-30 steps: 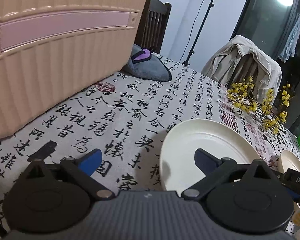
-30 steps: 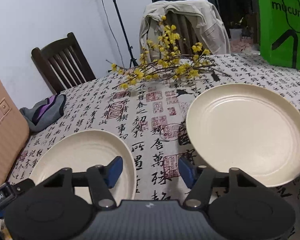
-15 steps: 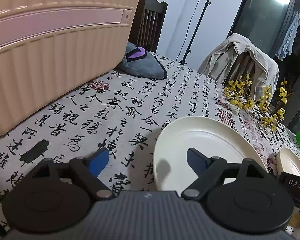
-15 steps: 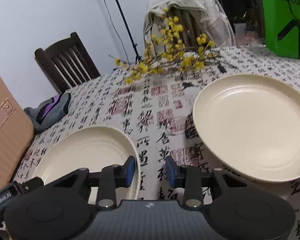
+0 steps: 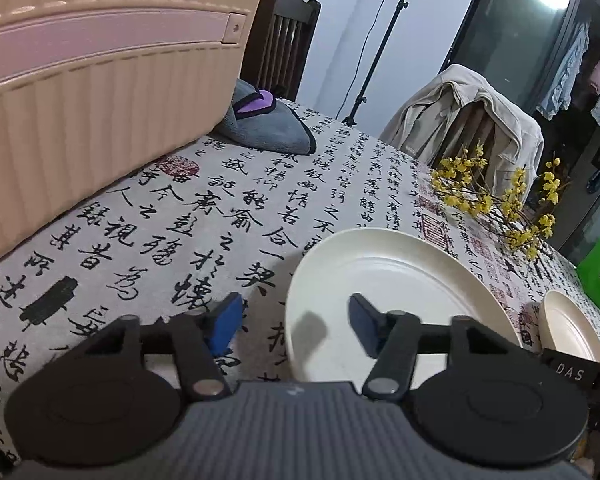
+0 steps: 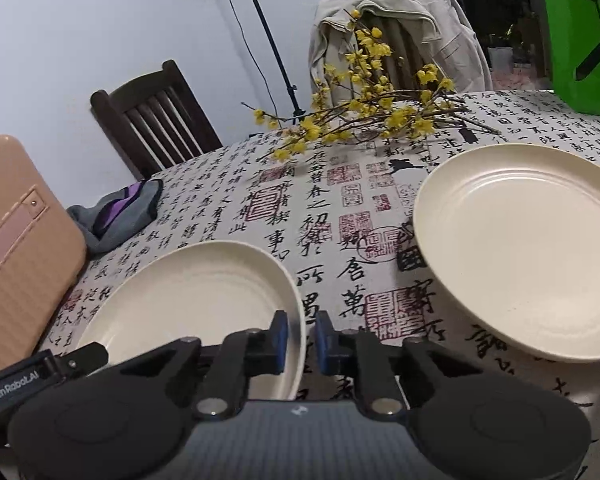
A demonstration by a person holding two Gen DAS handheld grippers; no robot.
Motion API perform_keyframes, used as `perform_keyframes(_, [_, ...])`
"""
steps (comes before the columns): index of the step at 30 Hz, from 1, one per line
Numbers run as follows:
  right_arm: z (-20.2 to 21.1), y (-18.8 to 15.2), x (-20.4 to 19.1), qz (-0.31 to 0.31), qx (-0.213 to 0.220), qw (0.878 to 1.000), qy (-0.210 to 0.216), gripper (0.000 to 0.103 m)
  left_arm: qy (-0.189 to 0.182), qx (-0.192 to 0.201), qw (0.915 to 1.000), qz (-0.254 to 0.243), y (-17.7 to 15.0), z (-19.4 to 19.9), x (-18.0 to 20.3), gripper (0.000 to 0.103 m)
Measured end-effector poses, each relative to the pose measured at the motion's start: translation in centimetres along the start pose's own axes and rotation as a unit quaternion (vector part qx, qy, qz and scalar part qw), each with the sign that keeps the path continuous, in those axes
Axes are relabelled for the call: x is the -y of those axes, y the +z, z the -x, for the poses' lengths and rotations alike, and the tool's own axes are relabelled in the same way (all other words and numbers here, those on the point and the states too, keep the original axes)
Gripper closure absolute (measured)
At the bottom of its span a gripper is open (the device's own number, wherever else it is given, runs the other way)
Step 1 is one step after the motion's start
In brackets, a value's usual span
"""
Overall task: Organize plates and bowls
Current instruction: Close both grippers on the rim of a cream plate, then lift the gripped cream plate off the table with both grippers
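Two cream plates lie on the calligraphy tablecloth. The nearer plate [image 5: 400, 280] [image 6: 188, 300] sits between both grippers. My left gripper [image 5: 294, 326] straddles its left rim: one blue pad is outside on the cloth and the other is over the plate. Its jaws are closing and do not touch the rim. My right gripper [image 6: 301, 340] is shut on the same plate's right rim, which is pinched between its blue pads. The second plate [image 6: 520, 248] [image 5: 572, 328] lies free further right.
A pink ribbed suitcase [image 5: 100, 100] stands on the table at the left, with a grey and purple cloth [image 5: 264, 128] beside it. Yellow flowering branches [image 6: 364, 120] lie at the back. A green bag [image 6: 580, 32] stands far right. Chairs ring the far edge.
Both grippers' jaws have narrowed while the hands stayed put. The right pads came together on the nearer plate's right rim, and the left pads drew closer around its left rim.
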State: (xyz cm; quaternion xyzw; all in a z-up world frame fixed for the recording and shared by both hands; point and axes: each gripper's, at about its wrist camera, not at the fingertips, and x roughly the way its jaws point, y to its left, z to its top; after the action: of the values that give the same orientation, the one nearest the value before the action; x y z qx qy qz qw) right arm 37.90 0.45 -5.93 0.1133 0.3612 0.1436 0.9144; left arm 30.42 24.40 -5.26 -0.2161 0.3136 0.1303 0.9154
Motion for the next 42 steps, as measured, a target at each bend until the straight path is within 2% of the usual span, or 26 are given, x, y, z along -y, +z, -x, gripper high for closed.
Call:
perform_keyframes(7, [0.0,-0.2,-0.3,0.008,0.001,1.000,0.003,0.093,-0.007,-0.002,1.0000,0.002,-0.1,-0.2,0.1,0.066])
perform_keyframes(17, [0.2,-0.3,-0.6,0.014,-0.001,1.000,0.005,0.094,-0.009,-0.005,0.9999,0.005,0.0,-0.3,0.1,0.076])
perform_keyframes(32, [0.4,-0.6,-1.6,0.045,-0.010,0.999,0.018,0.093,0.013,-0.001,0.9999,0.010,0.2,-0.1,-0.4,0.077])
perform_keyframes(42, [0.8,-0.9,-2.3,0.067,0.000,0.998,0.021,0.093,0.023,0.002,0.9997,0.009,0.3,0.0,-0.5,0.077])
